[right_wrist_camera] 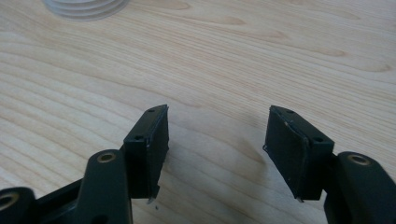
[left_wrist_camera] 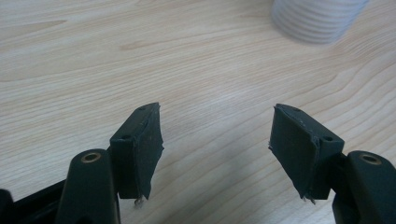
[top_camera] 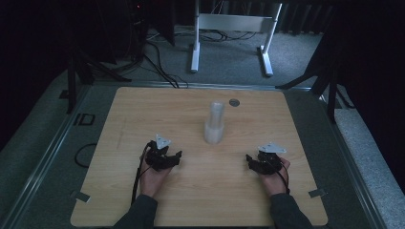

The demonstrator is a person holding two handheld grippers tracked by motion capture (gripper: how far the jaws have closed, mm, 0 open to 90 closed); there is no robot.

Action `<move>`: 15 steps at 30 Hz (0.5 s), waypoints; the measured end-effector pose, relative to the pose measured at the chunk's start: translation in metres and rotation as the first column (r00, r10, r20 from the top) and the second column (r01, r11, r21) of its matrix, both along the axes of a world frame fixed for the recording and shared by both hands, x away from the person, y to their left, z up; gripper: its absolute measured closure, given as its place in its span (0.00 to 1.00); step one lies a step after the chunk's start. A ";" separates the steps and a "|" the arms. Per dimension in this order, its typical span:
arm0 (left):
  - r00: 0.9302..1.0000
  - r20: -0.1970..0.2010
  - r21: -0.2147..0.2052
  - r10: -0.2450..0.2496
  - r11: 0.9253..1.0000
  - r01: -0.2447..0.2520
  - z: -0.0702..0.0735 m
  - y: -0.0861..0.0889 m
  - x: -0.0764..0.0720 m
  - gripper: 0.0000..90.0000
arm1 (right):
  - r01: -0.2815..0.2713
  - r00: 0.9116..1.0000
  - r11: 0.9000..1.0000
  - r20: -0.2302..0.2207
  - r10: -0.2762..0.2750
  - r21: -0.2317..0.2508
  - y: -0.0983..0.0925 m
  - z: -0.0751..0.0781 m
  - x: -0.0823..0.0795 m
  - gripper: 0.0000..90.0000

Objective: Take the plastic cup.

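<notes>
A tall stack of translucent white cups (top_camera: 215, 125) stands upright at the middle of the wooden table (top_camera: 143, 109). My left gripper (top_camera: 175, 157) rests low over the table, near and left of the stack. In the left gripper view its jaws (left_wrist_camera: 217, 140) stand apart with only bare wood between them, and the cup stack's ribbed base (left_wrist_camera: 317, 18) shows at the top right. My right gripper (top_camera: 250, 160) sits near and right of the stack. Its jaws (right_wrist_camera: 215, 140) are also apart and hold nothing, with the stack's base (right_wrist_camera: 84, 7) at the top left.
A small grey round disc (top_camera: 233, 102) lies on the table just behind the cups. Beyond the far edge stands a white table frame (top_camera: 229, 33) on dark carpet, with cables on the floor. Metal rails run along the table's sides.
</notes>
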State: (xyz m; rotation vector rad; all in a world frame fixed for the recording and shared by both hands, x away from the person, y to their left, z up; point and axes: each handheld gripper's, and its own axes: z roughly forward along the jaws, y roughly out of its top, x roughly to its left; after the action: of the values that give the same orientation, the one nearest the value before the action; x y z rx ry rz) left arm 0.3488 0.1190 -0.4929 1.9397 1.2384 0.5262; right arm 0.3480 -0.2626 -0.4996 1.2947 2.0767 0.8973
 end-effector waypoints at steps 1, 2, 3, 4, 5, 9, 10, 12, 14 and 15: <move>1.000 0.009 0.008 -0.004 1.000 0.004 0.001 -0.001 -0.001 0.38 | -0.002 1.000 1.000 0.002 0.002 -0.003 0.001 0.000 0.000 0.44; 1.000 0.015 0.015 -0.004 1.000 0.004 0.001 -0.001 -0.002 0.39 | -0.006 1.000 1.000 0.002 0.006 -0.004 0.001 0.000 -0.001 0.44; 1.000 0.025 0.022 -0.011 1.000 0.010 0.002 -0.002 -0.003 0.39 | -0.006 1.000 1.000 0.005 0.006 -0.004 0.002 0.001 -0.002 0.44; 0.999 0.031 0.027 -0.017 1.000 0.016 0.002 -0.003 -0.004 0.39 | -0.008 1.000 1.000 0.008 0.008 -0.003 0.003 0.001 -0.002 0.44; 0.999 0.038 0.037 -0.015 0.999 0.013 0.003 -0.004 -0.005 0.40 | -0.012 1.000 1.000 0.010 0.012 -0.003 0.003 0.002 -0.003 0.44; 0.999 0.035 0.058 -0.014 0.998 0.012 0.004 -0.007 -0.006 0.39 | -0.020 1.000 1.000 0.011 0.020 -0.003 0.005 0.003 -0.003 0.44; 0.999 0.036 0.061 -0.015 0.998 0.013 0.004 -0.008 -0.006 0.40 | -0.020 1.000 1.000 0.009 0.020 -0.003 0.005 0.004 -0.004 0.44; 0.999 0.033 0.069 -0.029 0.997 0.027 0.004 -0.009 -0.005 0.40 | -0.021 1.000 1.000 0.008 0.021 0.003 0.004 0.006 -0.005 0.44; 0.998 0.037 0.067 -0.040 0.997 0.038 0.004 -0.011 -0.004 0.42 | -0.032 0.999 0.999 0.016 0.032 0.003 0.004 0.010 -0.006 0.45; 0.998 0.037 0.067 -0.040 0.997 0.038 0.004 -0.011 -0.004 0.43 | -0.032 0.999 0.999 0.016 0.032 0.003 0.004 0.010 -0.006 0.45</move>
State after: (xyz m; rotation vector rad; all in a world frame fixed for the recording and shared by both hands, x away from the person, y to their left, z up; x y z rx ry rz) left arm 0.3445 0.1078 -0.4889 1.9956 1.1700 0.5890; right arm 0.3423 -0.2582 -0.4899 1.2558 2.0896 0.9224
